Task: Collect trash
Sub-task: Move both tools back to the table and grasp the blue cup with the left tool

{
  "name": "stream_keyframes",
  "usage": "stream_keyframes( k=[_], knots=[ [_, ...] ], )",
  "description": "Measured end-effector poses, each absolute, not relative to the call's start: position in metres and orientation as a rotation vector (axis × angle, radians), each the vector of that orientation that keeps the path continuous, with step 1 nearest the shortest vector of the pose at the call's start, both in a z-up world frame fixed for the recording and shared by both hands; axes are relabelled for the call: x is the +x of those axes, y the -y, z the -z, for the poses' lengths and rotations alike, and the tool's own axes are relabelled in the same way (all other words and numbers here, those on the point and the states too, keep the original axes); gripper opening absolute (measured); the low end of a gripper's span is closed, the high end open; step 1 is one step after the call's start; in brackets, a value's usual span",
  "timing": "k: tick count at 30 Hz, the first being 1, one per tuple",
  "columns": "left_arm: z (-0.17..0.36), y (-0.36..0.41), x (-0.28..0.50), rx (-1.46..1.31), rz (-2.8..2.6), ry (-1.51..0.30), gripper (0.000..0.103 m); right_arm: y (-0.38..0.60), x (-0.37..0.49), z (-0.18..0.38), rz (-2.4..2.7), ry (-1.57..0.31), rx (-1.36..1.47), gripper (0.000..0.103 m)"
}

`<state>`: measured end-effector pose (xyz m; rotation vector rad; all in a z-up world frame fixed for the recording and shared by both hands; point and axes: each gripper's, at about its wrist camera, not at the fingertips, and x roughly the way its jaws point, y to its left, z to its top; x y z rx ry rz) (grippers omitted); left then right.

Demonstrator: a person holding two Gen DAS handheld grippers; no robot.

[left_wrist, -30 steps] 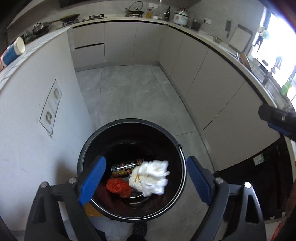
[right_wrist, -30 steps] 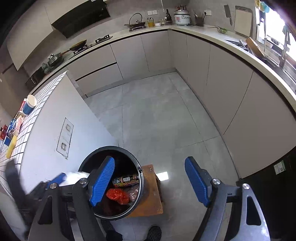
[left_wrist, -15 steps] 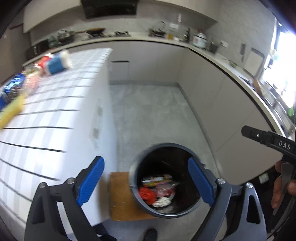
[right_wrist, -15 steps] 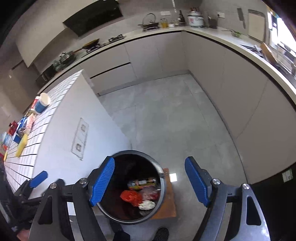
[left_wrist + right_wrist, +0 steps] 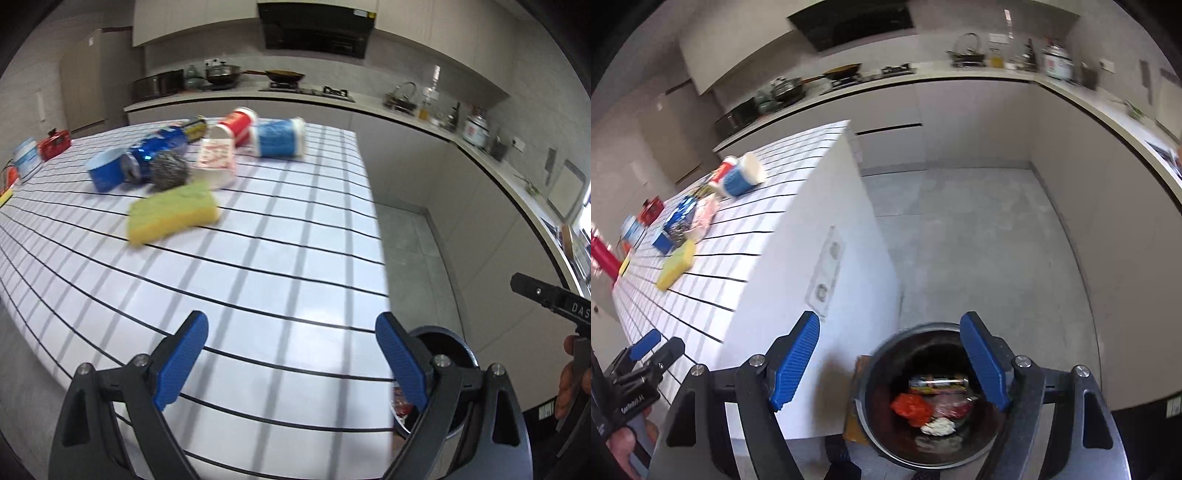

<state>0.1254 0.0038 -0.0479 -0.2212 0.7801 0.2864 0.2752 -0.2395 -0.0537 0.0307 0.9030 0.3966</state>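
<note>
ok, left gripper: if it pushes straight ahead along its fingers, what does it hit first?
Probably the yellow-green sponge. The left gripper is open and empty above the gridded island top, with bare counter up to the sponge. Depth is unclear, so it may meet the countertop first.

I see a white gridded island top (image 5: 280, 258). A yellow-green sponge (image 5: 171, 214) is my landmark: just behind it sit a steel scourer (image 5: 168, 170), a blue packet (image 5: 160, 147) and a white tub (image 5: 218, 162); farther back, blue (image 5: 280, 137) and red (image 5: 238, 123) cups lie tipped.
</note>
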Motion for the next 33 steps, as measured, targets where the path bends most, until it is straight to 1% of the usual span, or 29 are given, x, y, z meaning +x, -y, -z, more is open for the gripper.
stream_keyframes(
  k=[18, 30, 33],
  knots=[
    [0.047, -0.174, 0.117, -0.274, -0.39, -0.765, 0.093, 0.063, 0.277, 0.046, -0.502, -0.909, -0.053, 0.08],
    [0.052, -0.281, 0.147, -0.274, -0.394, -0.767, 0.093, -0.052, 0.301, 0.045, -0.516, -0.898, -0.068, 0.08],
    [0.055, -0.306, 0.159, -0.272, -0.391, -0.774, 0.091, -0.077, 0.31, 0.044, -0.515, -0.891, -0.071, 0.08]
  ],
)
